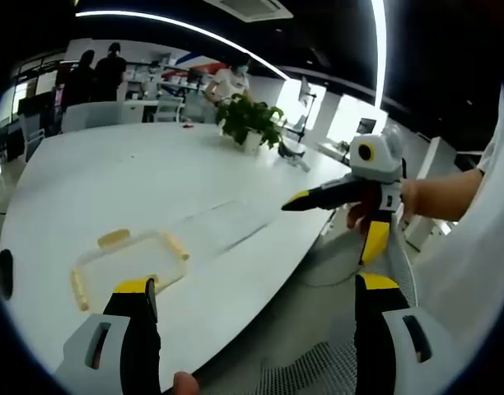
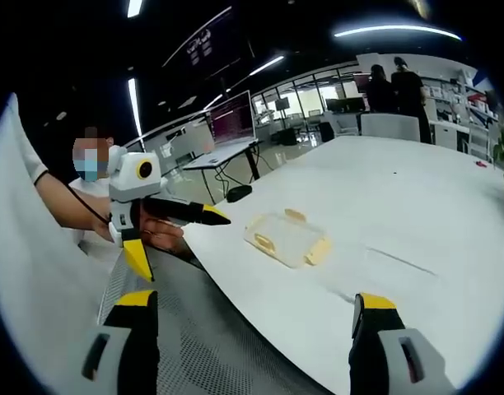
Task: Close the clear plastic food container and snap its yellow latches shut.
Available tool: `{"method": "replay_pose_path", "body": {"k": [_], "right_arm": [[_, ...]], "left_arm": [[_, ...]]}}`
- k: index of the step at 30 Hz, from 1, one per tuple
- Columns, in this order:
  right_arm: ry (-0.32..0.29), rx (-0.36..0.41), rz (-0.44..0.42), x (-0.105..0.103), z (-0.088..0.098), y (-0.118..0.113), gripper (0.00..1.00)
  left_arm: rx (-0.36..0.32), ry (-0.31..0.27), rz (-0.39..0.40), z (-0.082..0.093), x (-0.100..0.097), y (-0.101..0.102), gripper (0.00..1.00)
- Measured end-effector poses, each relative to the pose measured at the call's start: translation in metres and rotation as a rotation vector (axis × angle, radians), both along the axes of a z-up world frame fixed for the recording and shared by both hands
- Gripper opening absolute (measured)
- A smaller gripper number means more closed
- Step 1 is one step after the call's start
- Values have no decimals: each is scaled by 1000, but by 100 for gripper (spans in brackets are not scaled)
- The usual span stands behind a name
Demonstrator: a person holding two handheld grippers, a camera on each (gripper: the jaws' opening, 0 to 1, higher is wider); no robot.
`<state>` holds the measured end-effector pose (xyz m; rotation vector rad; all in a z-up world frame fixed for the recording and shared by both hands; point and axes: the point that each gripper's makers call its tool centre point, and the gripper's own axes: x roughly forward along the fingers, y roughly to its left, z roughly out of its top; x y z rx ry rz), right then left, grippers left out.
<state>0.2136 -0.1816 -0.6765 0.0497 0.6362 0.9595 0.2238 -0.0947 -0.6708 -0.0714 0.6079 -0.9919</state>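
In the left gripper view, my left gripper (image 1: 254, 295) stands with its jaws wide apart and nothing between them; the yellow-tipped left jaw is just over the near edge of the white table (image 1: 112, 173), the right jaw is over the floor beside the table. The clear plastic food container (image 1: 128, 263) lies on the table just beyond my left jaw, close to the table edge; its yellow latches (image 1: 114, 238) stick out on the sides, and I think the clear lid lies flat beside it toward the right, but the plastic is hard to see against the white. My right gripper (image 1: 291, 202) comes in from the right, held in my hand (image 1: 382, 210), its dark tips pointing at the table; from here they seem closed together. A potted plant (image 1: 250, 122) stands far on the table.

In the right gripper view, my right gripper (image 2: 252, 306) is released, jaws far apart and empty; the container sits on the table ahead between them, near the edge. My left gripper enters from the left, held by my other hand (image 2: 157, 233).
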Motion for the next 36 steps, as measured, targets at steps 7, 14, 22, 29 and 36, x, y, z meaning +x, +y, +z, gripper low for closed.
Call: {"method": "replay_pose_path", "body": {"k": [7, 14, 22, 29, 36], "right_arm": [[-6, 1, -10, 1, 1, -1, 99], [-12, 2, -10, 1, 3, -1, 99], [-14, 3, -7, 1, 3, -1, 98], [-12, -4, 4, -1, 2, 0, 98], [-11, -2, 0, 0, 2, 0, 98]], "left_arm": [[2, -3, 5, 0, 1, 2, 99], [4, -9, 2, 0, 1, 1, 99], [10, -14, 3, 0, 1, 1, 99], [14, -16, 8, 0, 2, 2, 99], [3, -16, 5, 1, 1, 1, 99]]}}
